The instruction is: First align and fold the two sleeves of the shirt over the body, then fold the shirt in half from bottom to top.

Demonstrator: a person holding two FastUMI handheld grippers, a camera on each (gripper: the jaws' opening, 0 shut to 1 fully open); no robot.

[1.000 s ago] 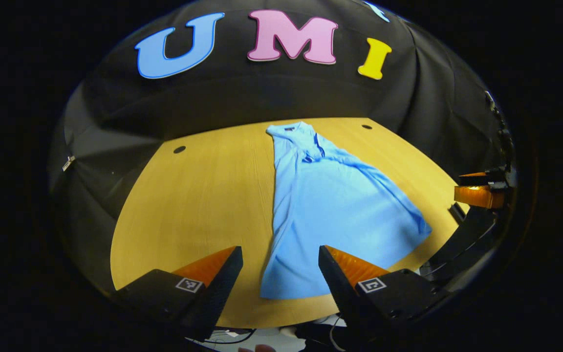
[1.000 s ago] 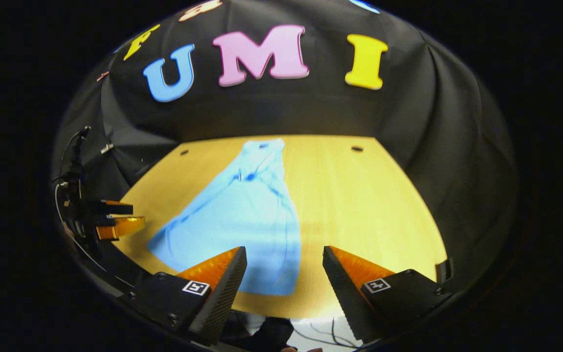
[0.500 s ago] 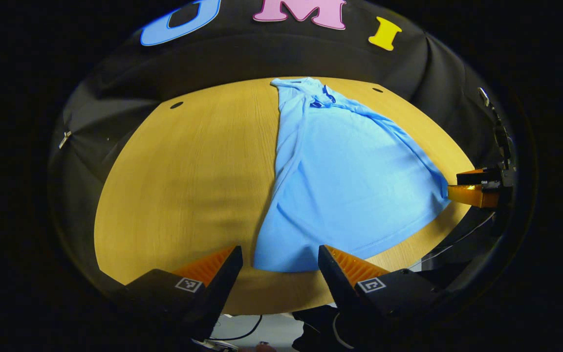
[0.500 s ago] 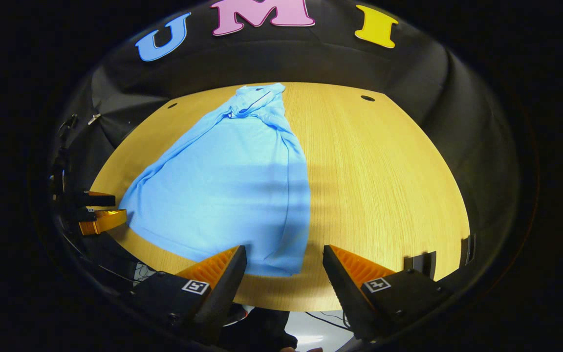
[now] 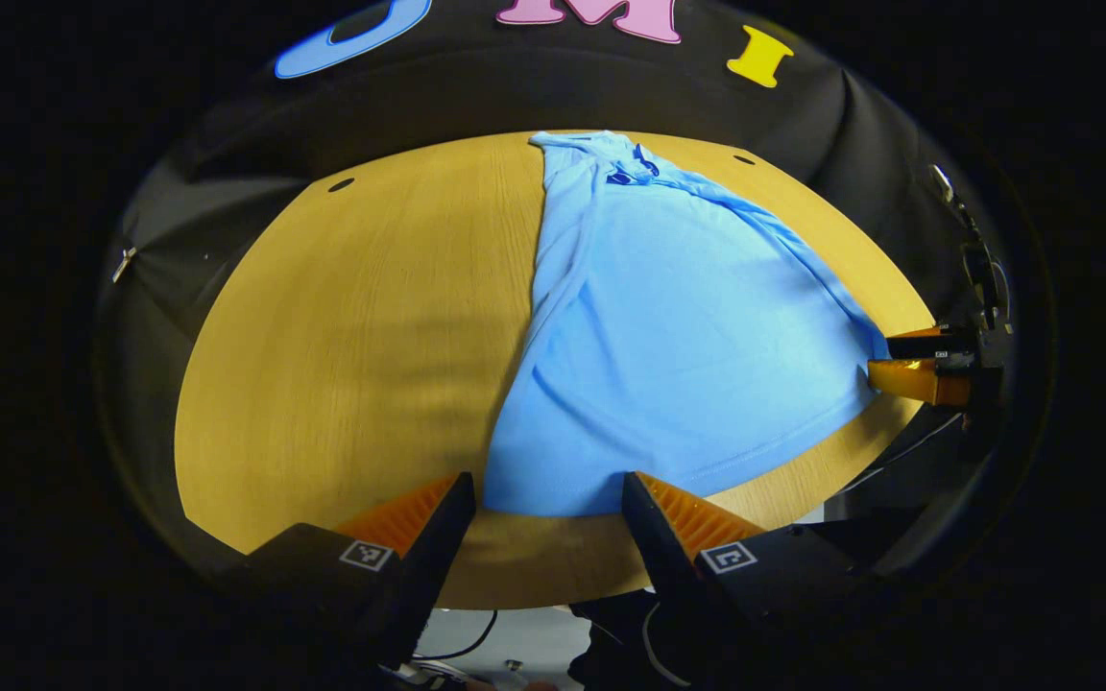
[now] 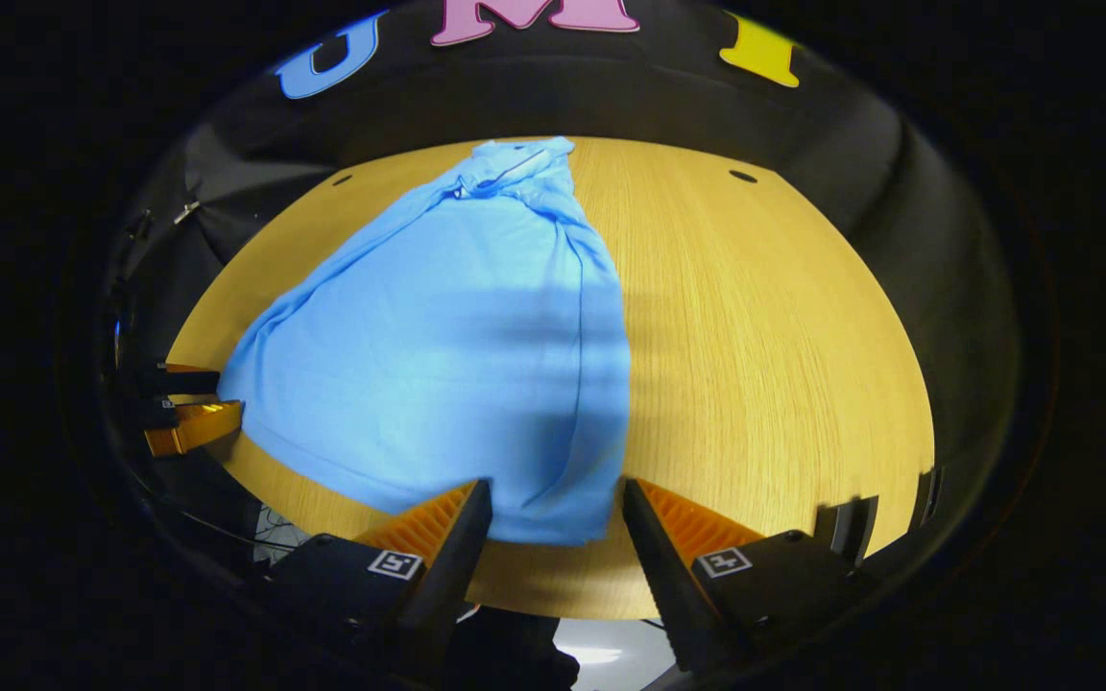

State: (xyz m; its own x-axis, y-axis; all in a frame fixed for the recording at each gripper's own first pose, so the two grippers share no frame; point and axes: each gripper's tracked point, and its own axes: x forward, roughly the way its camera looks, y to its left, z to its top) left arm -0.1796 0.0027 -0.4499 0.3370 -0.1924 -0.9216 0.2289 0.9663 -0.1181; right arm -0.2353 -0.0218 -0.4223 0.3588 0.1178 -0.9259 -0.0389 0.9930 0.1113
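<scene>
A light blue shirt point(image 5: 687, 317) lies flat on the wooden table point(image 5: 342, 336), collar at the far end and hem at the near edge. In the left gripper view my left gripper point(image 5: 546, 491) is open just above the hem's left corner, which sits between its fingers. In the right gripper view the shirt point(image 6: 457, 326) reaches down to my right gripper point(image 6: 553, 491), which is open with the hem's right corner between its fingers. Each gripper also appears at the other view's edge: the right gripper point(image 5: 918, 363) and the left gripper point(image 6: 190, 405).
The table's near edge point(image 6: 572, 600) runs right under both grippers, with cables and floor below it. Two small round holes point(image 5: 342, 184) point(image 5: 743, 159) sit near the table's far corners. Bare wood point(image 6: 764, 336) flanks the shirt on both sides.
Both grippers have moved forward and lower, toward the hem. The hem corners now sit between their fingers. The right gripper's fingers stand a little closer together.
</scene>
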